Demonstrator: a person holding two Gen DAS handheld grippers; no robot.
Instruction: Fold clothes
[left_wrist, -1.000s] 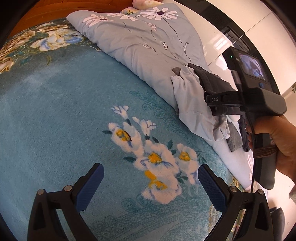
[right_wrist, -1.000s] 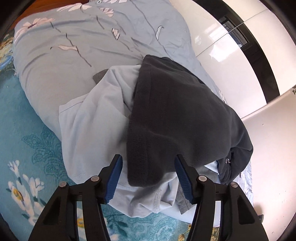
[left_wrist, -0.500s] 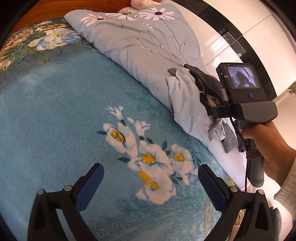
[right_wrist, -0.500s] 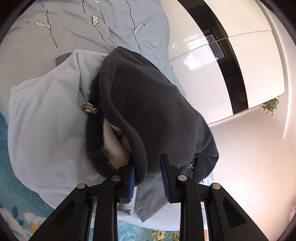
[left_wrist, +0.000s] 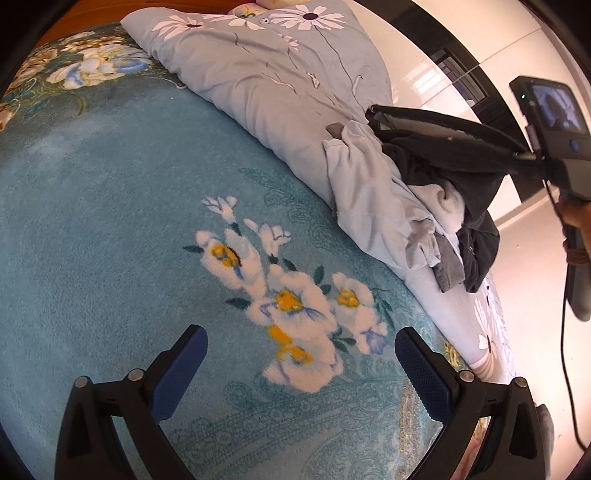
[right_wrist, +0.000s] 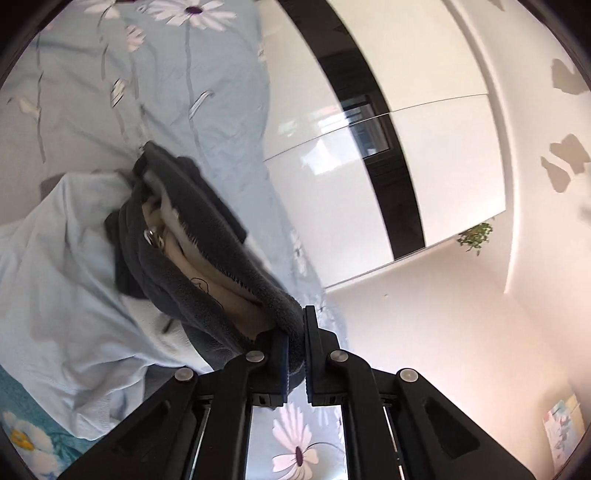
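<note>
Right gripper (right_wrist: 294, 354) jaws clamped on dark fleece jacket (right_wrist: 207, 258), pinched hem hidden, left gripper (left_wrist: 301, 373) jaws wide, empty

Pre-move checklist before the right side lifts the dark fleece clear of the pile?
1. Right hand-held gripper shut on dark fleece jacket: ok.
2. Bite holds only the fleece edge: cannot tell, cream lining sits close.
3. Jacket free of light blue garment: not ok, its lower part is draped on the pile.
4. Left hand-held gripper open, free: ok.
5. Bare teal floral blanket for laying out: ok.
</note>
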